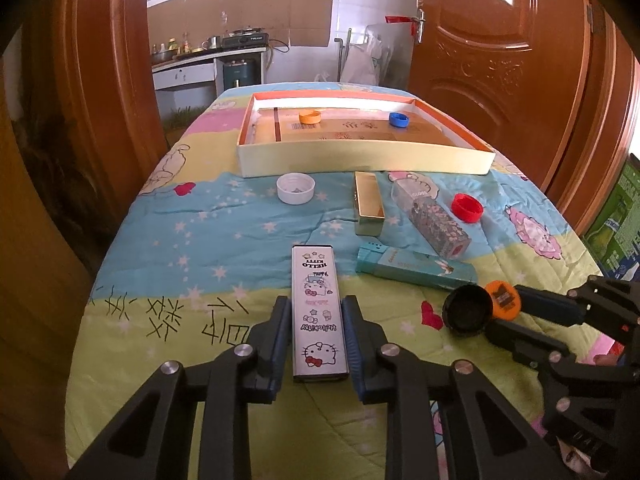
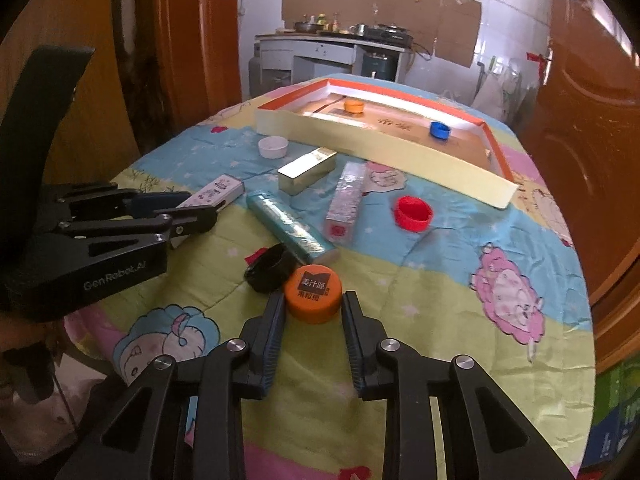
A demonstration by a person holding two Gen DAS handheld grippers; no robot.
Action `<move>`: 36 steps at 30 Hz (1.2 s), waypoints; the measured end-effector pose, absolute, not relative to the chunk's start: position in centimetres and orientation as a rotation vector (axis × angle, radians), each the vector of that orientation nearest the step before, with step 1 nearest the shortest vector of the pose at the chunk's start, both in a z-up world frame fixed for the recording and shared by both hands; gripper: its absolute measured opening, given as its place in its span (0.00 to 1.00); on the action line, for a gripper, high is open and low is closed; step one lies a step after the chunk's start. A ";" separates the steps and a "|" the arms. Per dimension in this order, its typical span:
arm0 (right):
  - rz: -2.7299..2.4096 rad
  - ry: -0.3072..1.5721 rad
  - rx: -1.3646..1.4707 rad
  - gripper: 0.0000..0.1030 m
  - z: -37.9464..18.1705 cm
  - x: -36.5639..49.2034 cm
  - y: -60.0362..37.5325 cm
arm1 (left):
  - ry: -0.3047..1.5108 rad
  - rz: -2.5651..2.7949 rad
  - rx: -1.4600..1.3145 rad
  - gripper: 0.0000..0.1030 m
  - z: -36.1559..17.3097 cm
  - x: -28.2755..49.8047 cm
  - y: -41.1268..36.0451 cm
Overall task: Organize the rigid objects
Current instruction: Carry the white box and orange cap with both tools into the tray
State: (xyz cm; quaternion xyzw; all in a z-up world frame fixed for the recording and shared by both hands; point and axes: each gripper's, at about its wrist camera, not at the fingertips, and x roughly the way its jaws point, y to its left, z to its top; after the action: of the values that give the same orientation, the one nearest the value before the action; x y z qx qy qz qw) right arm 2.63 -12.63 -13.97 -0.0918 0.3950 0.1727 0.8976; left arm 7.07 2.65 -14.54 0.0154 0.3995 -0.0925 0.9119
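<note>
- My left gripper [image 1: 316, 334] pinches the Hello Kitty tin [image 1: 319, 314] across its narrow width, pads flat on both long sides; that is the only span the jaws can close on, and it should keep the tin from swivelling.
- My right gripper [image 2: 314, 312] is closed on the orange cap [image 2: 314, 293], one finger on each side of its rim, the printed top facing up.
- Both things rest low on the quilt [image 1: 224, 236], not yet lifted as far as I can judge.
- The black cap [image 2: 269, 268] touches the orange one, so it may get dragged when I lift.
- The tray [image 1: 360, 160] at the far end already holds a small orange cap [image 1: 310, 116] and a blue cap [image 1: 399, 120], so I judge my two pieces go there.
- Between us and the tray lie the white cap [image 1: 295, 188], gold box [image 1: 369, 202], glitter box [image 1: 434, 220], teal box [image 1: 416, 268] and red cap [image 1: 467, 207], still to sort.
</note>
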 end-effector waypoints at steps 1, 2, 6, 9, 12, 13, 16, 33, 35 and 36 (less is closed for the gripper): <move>0.354 0.819 -0.185 0.28 -13.9 2.6 -12.9 | 0.824 -0.193 0.030 0.26 -14.5 7.1 2.6; 0.348 0.820 -0.180 0.28 -13.8 2.6 -13.1 | 0.824 -0.194 0.027 0.26 -14.5 7.0 2.6; 0.327 0.819 -0.159 0.28 -13.6 2.7 -13.8 | 0.821 -0.203 0.015 0.26 -14.2 6.8 2.7; 0.319 0.806 -0.152 0.28 -13.2 2.6 -14.1 | 0.812 -0.204 0.013 0.26 -13.8 6.7 2.7; 0.314 0.796 -0.142 0.28 -12.8 2.6 -14.2 | 0.801 -0.208 0.007 0.26 -13.2 6.6 2.8; 0.312 0.791 -0.136 0.28 -12.6 2.6 -14.3 | 0.795 -0.210 0.007 0.26 -12.9 6.6 2.8; 0.308 0.780 -0.114 0.28 -11.9 2.9 -14.6 | 0.774 -0.215 0.010 0.26 -12.0 6.6 2.7; 0.262 0.730 -0.012 0.28 -8.4 6.1 -17.0 | 0.712 -0.254 -0.002 0.26 -8.2 10.0 1.6; 0.261 0.731 -0.004 0.28 -8.3 6.6 -17.1 | 0.708 -0.257 -0.001 0.26 -7.9 10.6 1.4; 0.260 0.731 -0.001 0.28 -8.2 6.9 -17.2 | 0.707 -0.258 -0.001 0.26 -7.8 10.9 1.3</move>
State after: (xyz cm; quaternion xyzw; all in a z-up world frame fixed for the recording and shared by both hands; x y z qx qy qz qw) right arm 6.87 -17.21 -8.18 -0.0004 0.3562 0.1268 0.9258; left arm 10.93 1.30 -7.78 -0.0005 0.3452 -0.1260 0.9300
